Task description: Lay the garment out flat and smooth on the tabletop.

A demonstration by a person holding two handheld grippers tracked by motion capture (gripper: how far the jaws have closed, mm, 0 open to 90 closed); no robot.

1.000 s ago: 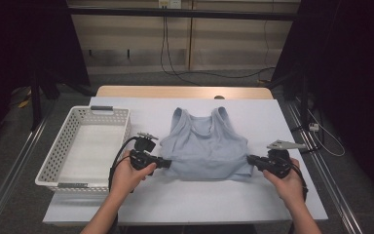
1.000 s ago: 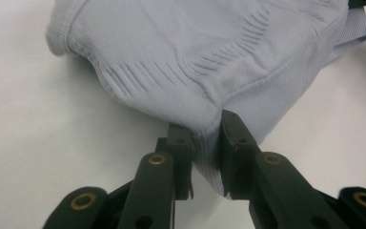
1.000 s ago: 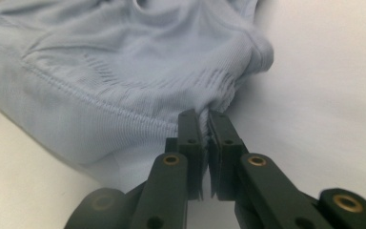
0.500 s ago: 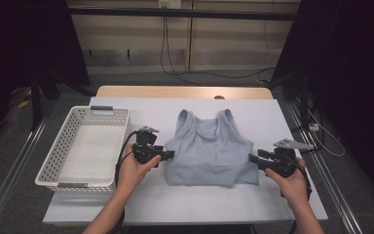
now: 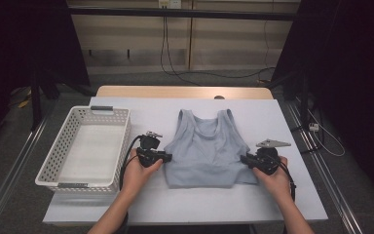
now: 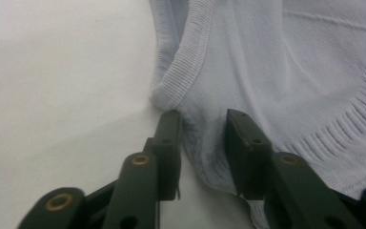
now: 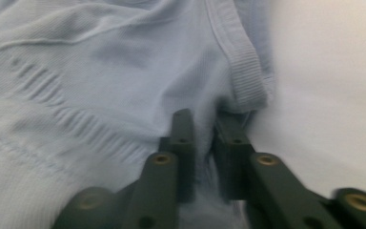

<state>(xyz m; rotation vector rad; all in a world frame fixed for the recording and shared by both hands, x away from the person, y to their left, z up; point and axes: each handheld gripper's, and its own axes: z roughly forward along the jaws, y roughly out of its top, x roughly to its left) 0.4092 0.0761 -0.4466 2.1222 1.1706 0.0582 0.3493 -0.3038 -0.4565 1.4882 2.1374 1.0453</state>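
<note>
A light blue ribbed tank top (image 5: pixel 207 151) lies flat on the white table (image 5: pixel 151 204), straps pointing away from me. My left gripper (image 5: pixel 168 157) is at the top's left side edge, just below the armhole. Its jaws have just been closing, and they pinch a bunched fold of the side seam (image 6: pixel 205 138) between the fingertips (image 6: pixel 202 117). My right gripper (image 5: pixel 245 159) mirrors it at the right side edge. Its jaws have also just been closing and stand narrow on the fabric (image 7: pixel 100 71) under the armhole band, seen in the right gripper view (image 7: pixel 205 117).
A white perforated basket (image 5: pixel 68 184) stands at the table's left, close to my left hand. Bare table lies in front of the top's hem and beyond its straps. The table's near edge is just behind both wrists.
Both grippers held the top's sides a second ago, spread their jaws and drew slightly outward, and have now closed again on the side edges. The top lies flatter.
</note>
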